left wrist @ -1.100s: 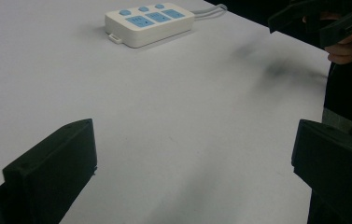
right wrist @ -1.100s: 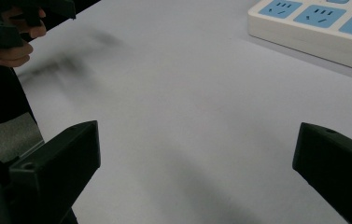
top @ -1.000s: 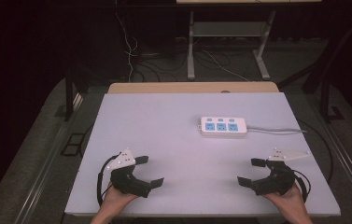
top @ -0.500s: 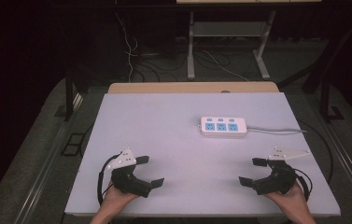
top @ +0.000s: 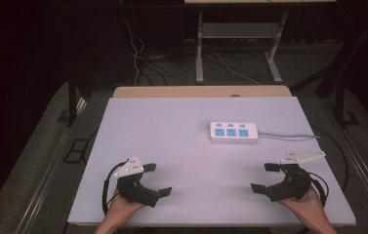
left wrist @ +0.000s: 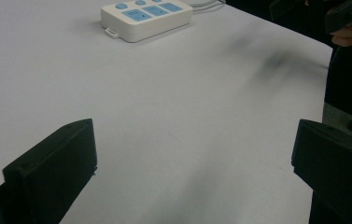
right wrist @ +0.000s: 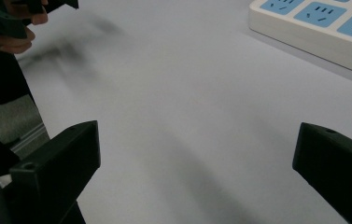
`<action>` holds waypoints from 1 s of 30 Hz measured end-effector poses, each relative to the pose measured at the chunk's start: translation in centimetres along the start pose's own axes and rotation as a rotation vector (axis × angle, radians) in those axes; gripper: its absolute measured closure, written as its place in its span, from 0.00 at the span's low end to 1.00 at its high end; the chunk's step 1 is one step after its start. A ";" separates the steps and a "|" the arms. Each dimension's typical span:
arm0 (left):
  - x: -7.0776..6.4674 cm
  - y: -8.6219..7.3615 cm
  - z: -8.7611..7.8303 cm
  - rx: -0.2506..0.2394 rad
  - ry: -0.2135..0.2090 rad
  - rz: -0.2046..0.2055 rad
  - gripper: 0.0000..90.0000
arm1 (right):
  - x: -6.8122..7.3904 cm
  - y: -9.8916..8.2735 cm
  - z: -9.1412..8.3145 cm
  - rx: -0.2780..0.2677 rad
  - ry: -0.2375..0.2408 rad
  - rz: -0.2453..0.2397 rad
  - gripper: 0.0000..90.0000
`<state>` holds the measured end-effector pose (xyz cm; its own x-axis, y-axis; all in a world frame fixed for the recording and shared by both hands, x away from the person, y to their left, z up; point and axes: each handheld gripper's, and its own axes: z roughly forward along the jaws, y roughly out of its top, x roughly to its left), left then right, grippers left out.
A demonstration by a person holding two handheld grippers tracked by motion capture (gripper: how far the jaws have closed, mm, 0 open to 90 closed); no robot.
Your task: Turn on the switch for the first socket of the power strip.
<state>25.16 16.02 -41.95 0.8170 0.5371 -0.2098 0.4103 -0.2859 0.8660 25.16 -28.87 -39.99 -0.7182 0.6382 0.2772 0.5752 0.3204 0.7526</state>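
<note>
A white power strip (top: pixel 234 131) with blue sockets lies on the white table (top: pixel 181 126), right of centre, its grey cable running off to the right. The same power strip (left wrist: pixel 145 14) sits far ahead in the left gripper view, and its near edge (right wrist: pixel 313 28) fills the upper right of the right gripper view. My left gripper (top: pixel 156 179) rests near the front left edge, open, with nothing between its jaws. Near the front right edge my right gripper (top: pixel 265 177) is open too and holds nothing. Both point toward the table's middle.
A wooden board (top: pixel 201 91) borders the table's far edge. Behind it, a metal stand (top: pixel 235 44) and loose cables (top: pixel 142 53) lie on the dark floor. A dark rail (top: pixel 50 165) runs along the left side of the table.
Both grippers have drifted very slightly; the right one sits a touch lower toward the front edge. Nothing was picked up or let go.
</note>
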 end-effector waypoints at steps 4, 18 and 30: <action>0.0 0.0 0.0 0.000 0.002 -0.002 0.00 | 0.0 0.8 -0.5 0.015 -0.006 -0.010 0.01; 0.1 -0.1 -0.1 0.001 0.012 -0.006 0.00 | -0.9 3.1 -0.9 0.048 -0.003 -0.028 0.00; 0.1 -0.2 -0.1 0.004 0.014 -0.013 0.00 | -2.0 5.0 -0.9 0.078 0.012 -0.049 0.00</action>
<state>25.17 16.19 -42.11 0.8061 0.5517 -0.2142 0.4221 -0.2822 0.8615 29.08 -29.16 -36.22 -0.7506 0.6122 0.2484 0.5674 0.4047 0.7171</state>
